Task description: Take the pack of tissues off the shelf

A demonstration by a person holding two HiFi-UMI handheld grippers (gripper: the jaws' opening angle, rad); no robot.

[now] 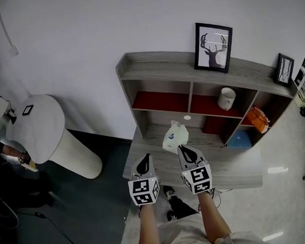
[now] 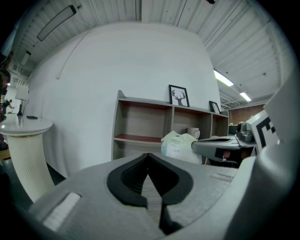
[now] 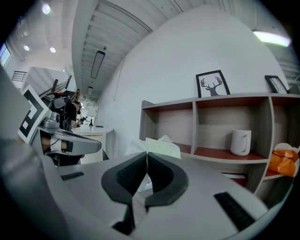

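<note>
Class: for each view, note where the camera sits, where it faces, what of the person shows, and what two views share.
Head view: on the head, looking steeply down at the shelf; forearms, left gripper and right gripper show.
Left gripper view: on the left gripper, facing the shelf; its shut jaws and the right gripper show.
Right gripper view: on the right gripper, facing the shelf; its jaws and the left gripper show.
Gripper views share: pack of tissues, deer picture.

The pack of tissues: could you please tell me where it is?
In the head view's centre, the pack of tissues is at the tip of the right gripper, before the shelf.
</note>
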